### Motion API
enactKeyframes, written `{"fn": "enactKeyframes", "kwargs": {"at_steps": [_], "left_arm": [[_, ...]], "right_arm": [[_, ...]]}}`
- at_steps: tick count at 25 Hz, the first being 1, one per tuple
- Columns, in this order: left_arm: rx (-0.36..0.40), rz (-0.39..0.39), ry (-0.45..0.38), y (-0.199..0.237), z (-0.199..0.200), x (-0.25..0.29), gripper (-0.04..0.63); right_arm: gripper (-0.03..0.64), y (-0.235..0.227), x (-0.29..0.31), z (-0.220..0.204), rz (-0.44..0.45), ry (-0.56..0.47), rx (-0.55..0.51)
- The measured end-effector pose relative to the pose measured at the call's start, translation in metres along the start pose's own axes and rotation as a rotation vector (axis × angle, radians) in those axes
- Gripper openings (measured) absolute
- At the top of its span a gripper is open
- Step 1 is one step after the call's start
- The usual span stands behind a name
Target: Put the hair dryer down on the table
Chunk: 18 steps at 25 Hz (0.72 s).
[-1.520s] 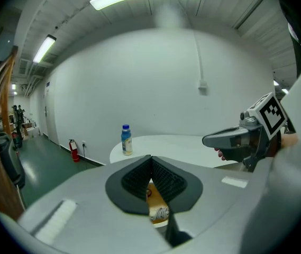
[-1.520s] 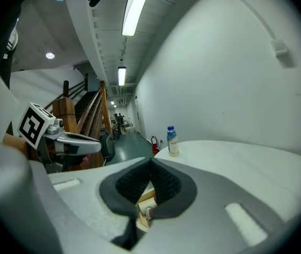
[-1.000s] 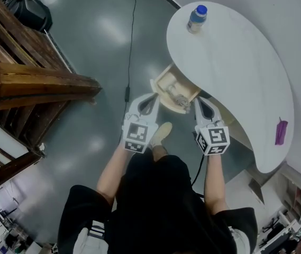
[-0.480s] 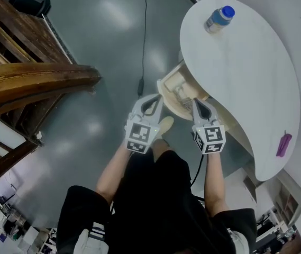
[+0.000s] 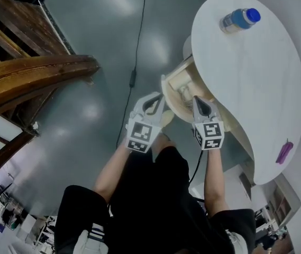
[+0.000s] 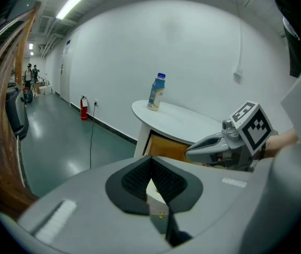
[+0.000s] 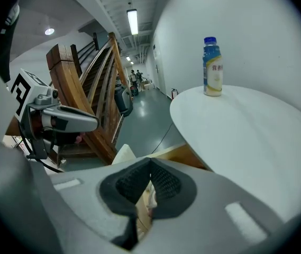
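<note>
A white kidney-shaped table fills the right of the head view. Under its near edge a wooden drawer stands pulled out, with a pale object inside; it is too small to tell whether it is the hair dryer. My left gripper is shut and empty, its tip at the drawer's left corner. My right gripper is shut and empty too, its tip over the drawer's right side. In the right gripper view the shut gripper points at the drawer edge. In the left gripper view the shut gripper faces the drawer front.
A bottle with a blue cap stands on the far end of the table, and a small purple item lies at its near right. A wooden staircase rises at the left. A black cable runs across the grey floor.
Both grippers have sunk and moved forward, from short of the drawer to its front edge. The drawer and table now sit further right and up in the head view.
</note>
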<state>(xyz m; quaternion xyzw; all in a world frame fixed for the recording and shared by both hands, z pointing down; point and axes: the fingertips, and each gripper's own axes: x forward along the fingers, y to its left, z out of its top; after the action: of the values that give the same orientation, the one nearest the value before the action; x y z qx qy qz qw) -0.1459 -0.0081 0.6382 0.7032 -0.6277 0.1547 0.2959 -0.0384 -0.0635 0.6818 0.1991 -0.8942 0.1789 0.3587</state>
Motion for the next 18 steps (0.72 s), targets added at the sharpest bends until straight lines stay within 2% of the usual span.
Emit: {"fn": "enactKeyframes", "kwargs": {"at_steps": [12,18], "left_arm": [[-0.064,-0.009,0.047,0.007,-0.039,0.033,0.006],[-0.093,-0.009,0.048,0.007,-0.045,0.038,0.006]], "right_arm": [[0.001,-0.010,0.053,-0.039,0.042,0.120,-0.023],[0.002,-0.015,0.069,-0.053,0.042,0.187,-0.052]]}}
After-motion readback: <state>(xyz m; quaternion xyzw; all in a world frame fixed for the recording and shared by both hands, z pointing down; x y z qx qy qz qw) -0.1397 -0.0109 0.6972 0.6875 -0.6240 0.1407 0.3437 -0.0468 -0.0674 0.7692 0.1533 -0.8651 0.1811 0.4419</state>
